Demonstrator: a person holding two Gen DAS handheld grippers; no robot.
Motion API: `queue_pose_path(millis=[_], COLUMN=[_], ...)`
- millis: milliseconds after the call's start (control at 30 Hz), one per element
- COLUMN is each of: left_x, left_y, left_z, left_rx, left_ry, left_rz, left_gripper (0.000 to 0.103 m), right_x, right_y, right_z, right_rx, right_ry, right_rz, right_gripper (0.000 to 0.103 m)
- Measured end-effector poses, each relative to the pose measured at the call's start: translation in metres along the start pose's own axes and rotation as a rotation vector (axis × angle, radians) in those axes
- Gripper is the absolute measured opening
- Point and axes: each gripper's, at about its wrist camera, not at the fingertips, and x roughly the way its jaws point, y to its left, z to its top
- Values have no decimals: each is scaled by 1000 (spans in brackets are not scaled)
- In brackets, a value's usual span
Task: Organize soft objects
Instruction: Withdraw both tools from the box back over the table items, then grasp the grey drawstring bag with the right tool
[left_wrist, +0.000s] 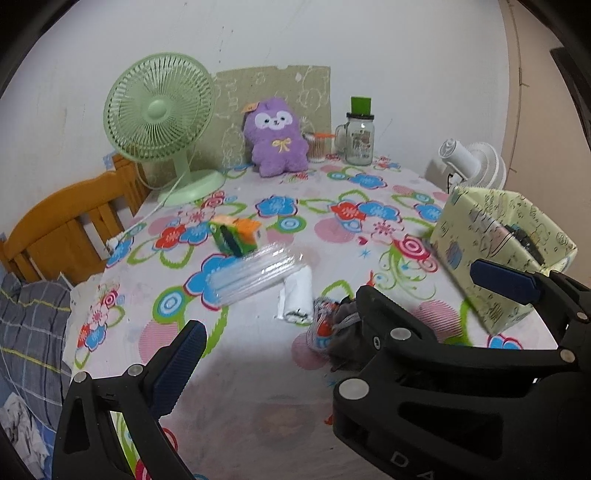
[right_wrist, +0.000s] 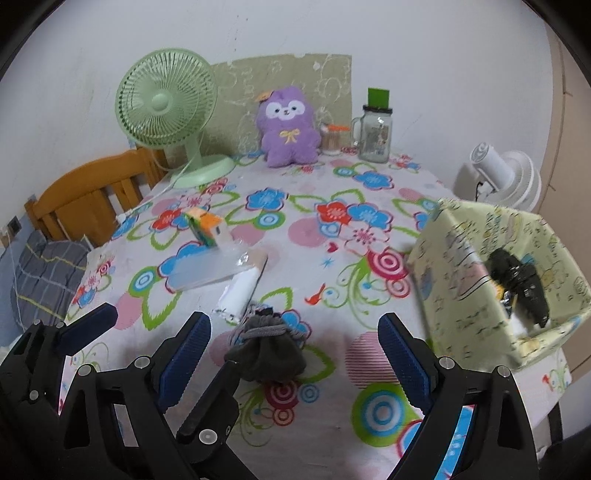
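Observation:
A balled grey sock lies on the flowered tablecloth, on top of a patterned sock. My right gripper is open, its blue pads on either side of the grey sock and clear of it. My left gripper is open too. Its left finger shows, while its right finger is hidden behind the right gripper's frame. The grey sock sits just beyond that frame. A yellow-green patterned box at the right holds dark soft items. A purple plush sits at the back.
A white roll, a clear plastic pack and an orange-green box lie left of centre. A green fan, glass jar and white fan stand around the back. A wooden chair is beyond the left edge.

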Motion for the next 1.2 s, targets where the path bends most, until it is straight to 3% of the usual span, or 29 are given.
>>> queue_pose_path(millis=[867, 1033, 1167, 1200], left_x=[47, 52, 56, 56], left_y=[21, 21, 20, 20], left_z=[-26, -30, -31, -32], left_rx=[-61, -70, -67, -67], left_ry=[129, 152, 171, 172], left_rz=[-15, -11, -16, -18], left_gripper=[102, 101, 101, 101], right_x=[59, 64, 66, 65], right_y=[11, 12, 10, 10], right_z=[-21, -24, -27, -27], right_rx=[13, 6, 12, 12], right_ry=[177, 202, 206, 199], right_rz=[28, 42, 55, 52], right_gripper=[94, 80, 76, 69])
